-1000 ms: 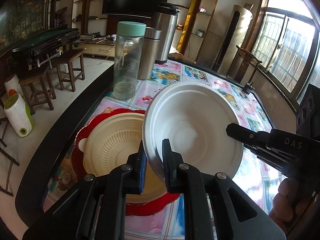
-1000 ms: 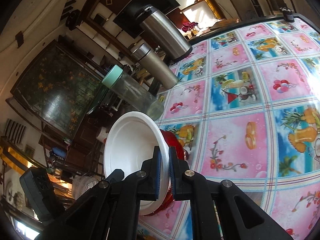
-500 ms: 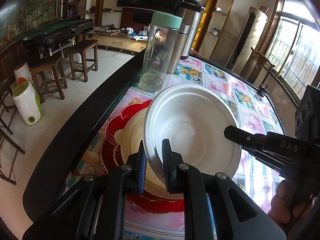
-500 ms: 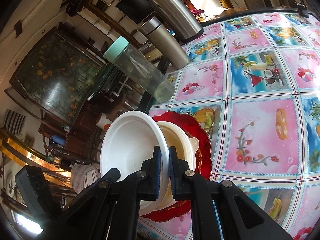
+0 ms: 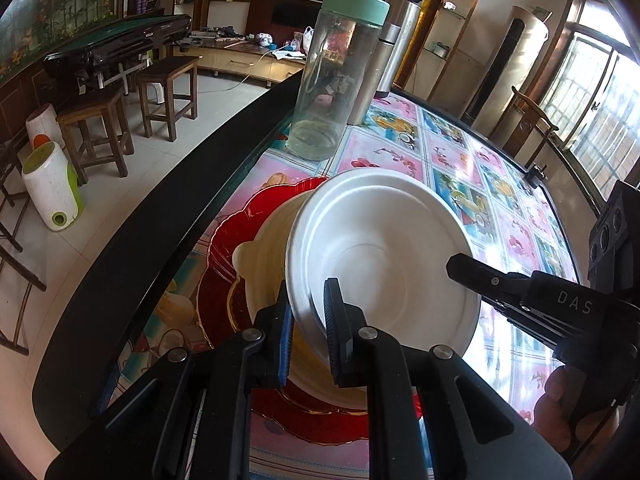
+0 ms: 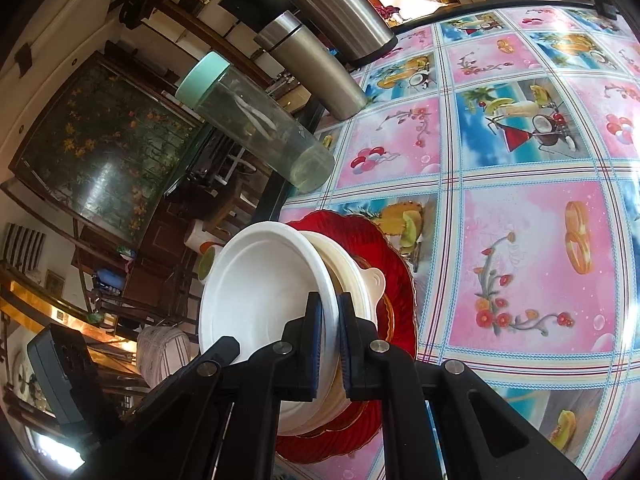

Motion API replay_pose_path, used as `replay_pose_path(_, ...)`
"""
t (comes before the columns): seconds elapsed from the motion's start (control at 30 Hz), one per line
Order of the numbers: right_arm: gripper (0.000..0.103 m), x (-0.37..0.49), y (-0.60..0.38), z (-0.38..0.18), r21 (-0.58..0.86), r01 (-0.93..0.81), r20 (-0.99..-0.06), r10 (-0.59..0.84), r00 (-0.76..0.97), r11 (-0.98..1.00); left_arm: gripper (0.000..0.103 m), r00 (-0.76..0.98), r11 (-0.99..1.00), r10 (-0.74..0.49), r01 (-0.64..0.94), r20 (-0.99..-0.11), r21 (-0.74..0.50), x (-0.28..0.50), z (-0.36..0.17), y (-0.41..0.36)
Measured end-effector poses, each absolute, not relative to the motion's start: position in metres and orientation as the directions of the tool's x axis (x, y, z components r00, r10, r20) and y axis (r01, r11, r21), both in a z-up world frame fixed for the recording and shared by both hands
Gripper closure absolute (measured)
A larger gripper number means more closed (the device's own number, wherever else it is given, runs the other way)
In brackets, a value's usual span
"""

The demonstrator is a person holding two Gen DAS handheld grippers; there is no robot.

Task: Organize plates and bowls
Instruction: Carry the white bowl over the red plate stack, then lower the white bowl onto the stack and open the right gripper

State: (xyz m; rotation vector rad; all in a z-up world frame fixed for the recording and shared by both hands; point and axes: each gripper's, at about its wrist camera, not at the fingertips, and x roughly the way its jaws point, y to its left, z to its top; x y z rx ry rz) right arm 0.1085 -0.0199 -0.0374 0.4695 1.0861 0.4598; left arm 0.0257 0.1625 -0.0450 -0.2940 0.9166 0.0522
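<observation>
A white bowl [image 5: 384, 264] [image 6: 260, 292] hangs tilted over a cream bowl [image 5: 260, 264] [image 6: 360, 280], which sits on a red plate [image 5: 228, 248] [image 6: 384, 248]. Both grippers hold the white bowl by its rim. My left gripper [image 5: 310, 320] is shut on the near edge. My right gripper [image 6: 329, 340] is shut on the opposite edge, and it shows in the left wrist view as a black arm [image 5: 520, 292] reaching in from the right. The white bowl's lower side hides most of the cream bowl.
A clear bottle with a green lid [image 5: 332, 76] [image 6: 256, 128] stands just behind the plate, with two steel flasks [image 5: 392, 40] [image 6: 316, 60] beyond it. The table's dark edge [image 5: 168, 224] runs close on the left. The patterned tablecloth [image 6: 520, 240] spreads to the right.
Both grippers have carried the white bowl down and toward the cream bowl, and it now overlaps that bowl closely. Their hold on the rim is unchanged.
</observation>
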Motion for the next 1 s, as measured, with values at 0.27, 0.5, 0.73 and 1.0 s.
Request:
replay_pose_path(0.27,0.095,0.111,-0.02,-0.038,0.573,-0.132,-0.726,0.575,0.377,0.809,0.091,0.587,0.945,-0.145,-0.156,-0.797,-0.288,0.027,-0.043,0.171)
replay_pose_path(0.5,0.095,0.108,-0.02,-0.038,0.576,-0.125,-0.736,0.579,0.35,0.808,0.091,0.581,0.949,-0.142,-0.151,-0.802,-0.278,0.023,-0.042,0.171)
replay_pose_path(0.73,0.095,0.101,-0.019,-0.034,0.594,-0.136,-0.729,0.602,0.326,0.793,0.091,0.566,0.943,-0.17,-0.144,-0.807,-0.3,0.016,-0.039,0.177)
replay_pose_path(1.0,0.095,0.096,-0.019,-0.028,0.594,-0.142,-0.731,0.605,0.317,0.792,0.091,0.562,0.947,-0.173,-0.13,-0.809,-0.293,0.012,-0.036,0.175)
